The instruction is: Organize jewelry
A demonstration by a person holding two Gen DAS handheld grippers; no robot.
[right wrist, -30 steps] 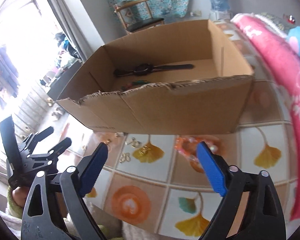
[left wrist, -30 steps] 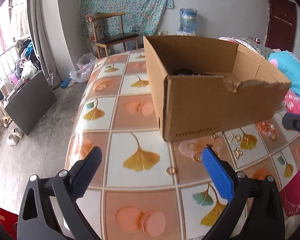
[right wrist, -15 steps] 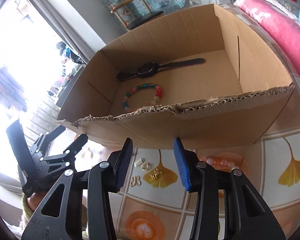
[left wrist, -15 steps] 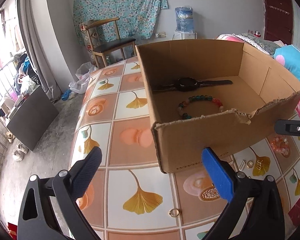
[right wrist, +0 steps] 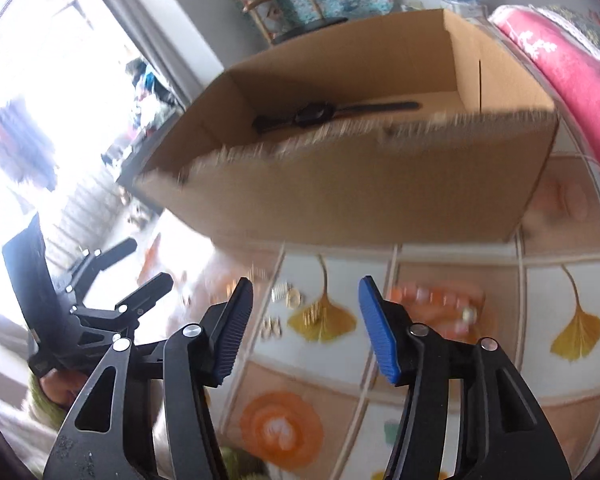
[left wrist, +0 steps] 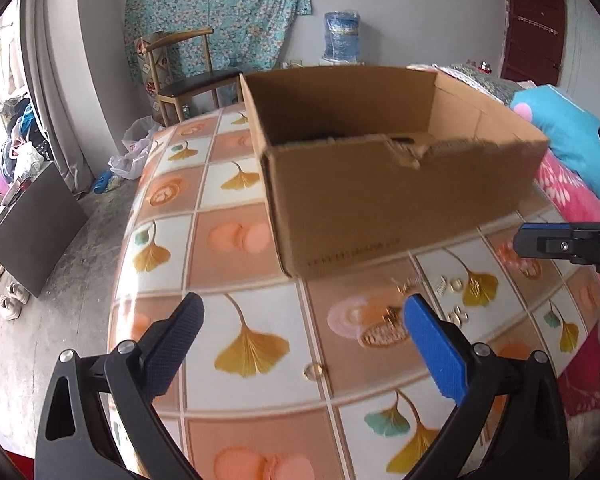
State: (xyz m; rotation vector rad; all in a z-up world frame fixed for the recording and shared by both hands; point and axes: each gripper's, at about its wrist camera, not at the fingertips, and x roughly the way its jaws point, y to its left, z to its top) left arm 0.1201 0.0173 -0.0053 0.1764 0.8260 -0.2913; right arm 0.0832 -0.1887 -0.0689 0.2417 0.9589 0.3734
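Left tool point(left wrist: 300, 332): fingers wide apart, holding nothing, hovering above the desk in front of the box.
Right tool point(right wrist: 306, 320): fingers apart with a moderate gap, holding nothing, above the desk facing the box's near wall.
Desk point(left wrist: 236, 236): covered in a cloth with orange and white squares and ginkgo-leaf prints.
Box point(left wrist: 380, 200): open cardboard box standing on the desk, its near rim torn and ragged.
Watch point(right wrist: 324, 114): dark, lying flat on the box floor near the far wall, seen from the right wrist view.
Ring point(left wrist: 313, 371): small gold ring on the desk, alone, between the left tool's fingers and nearer the camera than the other pieces.
Small gold pieces point(left wrist: 456, 300): scattered on the desk just in front of the box, around a yellow leaf print; too small and blurred to name each.
Beaded bracelet point(right wrist: 436, 300): orange and pale beads on the desk, right of the gold pieces; blurred.
Chair point(left wrist: 184, 76): wooden, beyond the desk's far end.
Bedding point(left wrist: 568, 184): pink, to the right of the desk.
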